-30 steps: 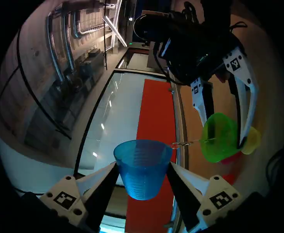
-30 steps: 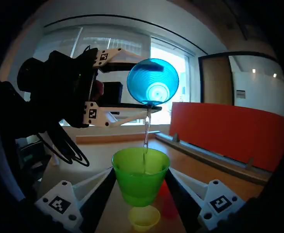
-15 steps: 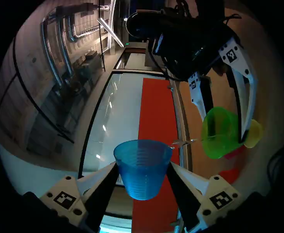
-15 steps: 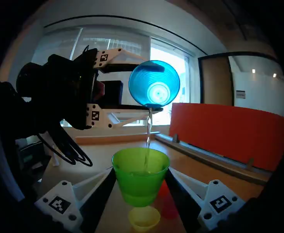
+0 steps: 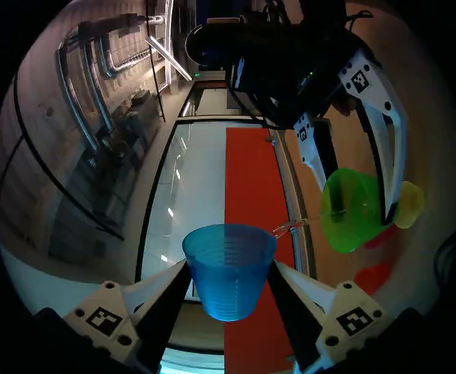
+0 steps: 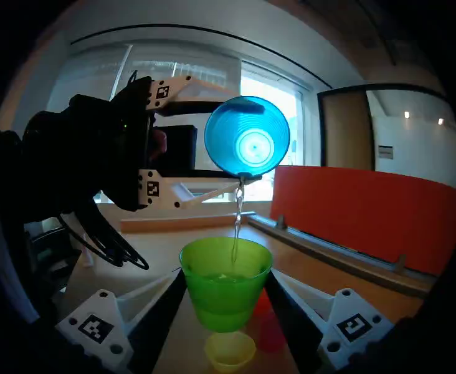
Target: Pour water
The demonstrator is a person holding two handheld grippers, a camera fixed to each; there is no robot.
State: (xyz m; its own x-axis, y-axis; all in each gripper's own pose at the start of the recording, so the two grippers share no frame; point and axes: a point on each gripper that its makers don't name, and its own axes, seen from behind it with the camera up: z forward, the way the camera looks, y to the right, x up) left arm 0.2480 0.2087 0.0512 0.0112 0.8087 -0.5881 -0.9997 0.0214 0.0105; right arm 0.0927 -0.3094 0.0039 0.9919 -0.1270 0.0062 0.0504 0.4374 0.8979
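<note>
Pouring is caught mid-stream: a translucent blue plastic cup (image 6: pixel 247 144) is pinched by the left gripper (image 5: pixel 229 271) and tipped on its side, up high. A thin thread of water (image 6: pixel 235 218) is dropped from its lip into a translucent green plastic cup (image 6: pixel 225 283), partly filled, clamped upright by the right gripper (image 6: pixel 226 277) directly below. A small yellow cup (image 6: pixel 230 351) is seen on the wooden table (image 6: pixel 166 249), nearer.

The wooden table (image 6: pixel 166 249) carries a small yellow cup (image 6: pixel 230 350) at bottom centre, with a red cup (image 6: pixel 268 330) just to its right.
</note>
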